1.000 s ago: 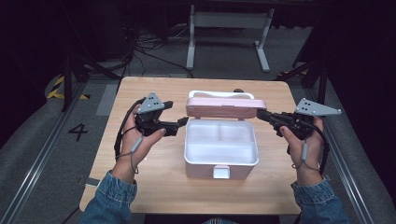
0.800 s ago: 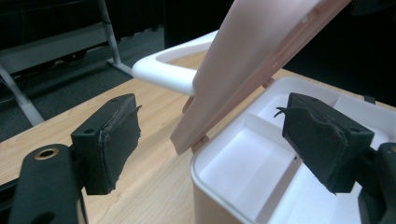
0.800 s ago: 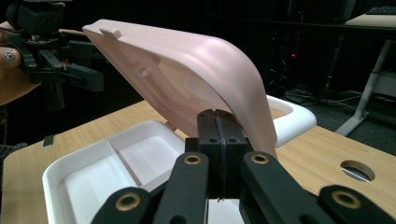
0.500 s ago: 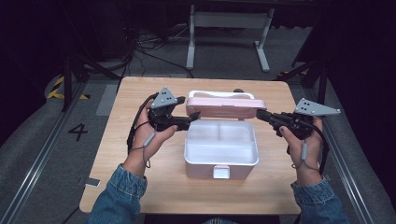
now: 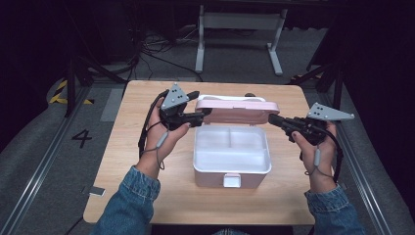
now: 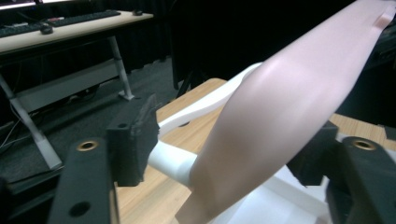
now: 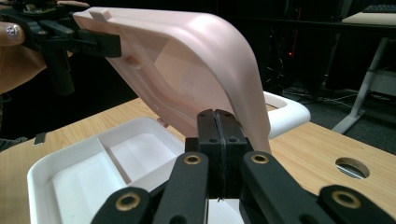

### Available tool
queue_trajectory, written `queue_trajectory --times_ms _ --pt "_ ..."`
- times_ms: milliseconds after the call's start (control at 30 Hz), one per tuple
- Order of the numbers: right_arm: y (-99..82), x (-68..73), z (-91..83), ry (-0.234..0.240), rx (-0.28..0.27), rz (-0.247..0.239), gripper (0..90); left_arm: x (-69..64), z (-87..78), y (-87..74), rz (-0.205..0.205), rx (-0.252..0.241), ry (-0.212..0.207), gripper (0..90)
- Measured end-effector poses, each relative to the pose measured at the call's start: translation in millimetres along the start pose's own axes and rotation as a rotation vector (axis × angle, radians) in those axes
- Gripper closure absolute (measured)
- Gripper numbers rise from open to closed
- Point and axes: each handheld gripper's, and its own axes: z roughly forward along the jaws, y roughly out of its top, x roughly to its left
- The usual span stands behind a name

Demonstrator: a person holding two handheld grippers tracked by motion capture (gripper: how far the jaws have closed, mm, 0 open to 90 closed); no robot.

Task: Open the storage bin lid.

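Painted beside the table (image 5: pixel 147 196), floor number (image 5: pixel 81 137) reads "4".

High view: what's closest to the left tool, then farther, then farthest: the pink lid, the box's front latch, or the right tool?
1. Pink lid, right beside the left tool, at its tip.
2. Front latch, on the box's near side.
3. Right tool, at the lid's opposite end.

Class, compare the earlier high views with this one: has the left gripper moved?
Yes. The left gripper has shifted right along the table to the pink lid, which now sits between its jaws; they have just been closing.
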Motion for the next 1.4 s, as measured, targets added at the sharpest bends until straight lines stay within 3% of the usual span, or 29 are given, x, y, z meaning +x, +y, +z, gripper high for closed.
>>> queue_trajectory --times_ms 333,667,1067,1400 --pt "0.9 1.1 -2.4 0.0 -0.01 -0.001 90.0 1.0 0.1 4.6 0.0 -0.02 -0.021 64.3" --pt "1.7 3.1 -15.2 -0.019 -0.018 -0.006 90.0 6.8 3.7 8.1 -0.007 -0.007 -0.019 66.4" --pt "-8.9 -5.4 -41.1 -0.101 -0.01 0.021 90.0 21.2 16.7 15.7 -0.019 0.028 -0.004 68.0" --pt "-17.1 -10.5 -53.6 -0.134 0.001 0.046 88.9 38.0 33.2 18.1 -0.038 0.054 0.013 68.3"
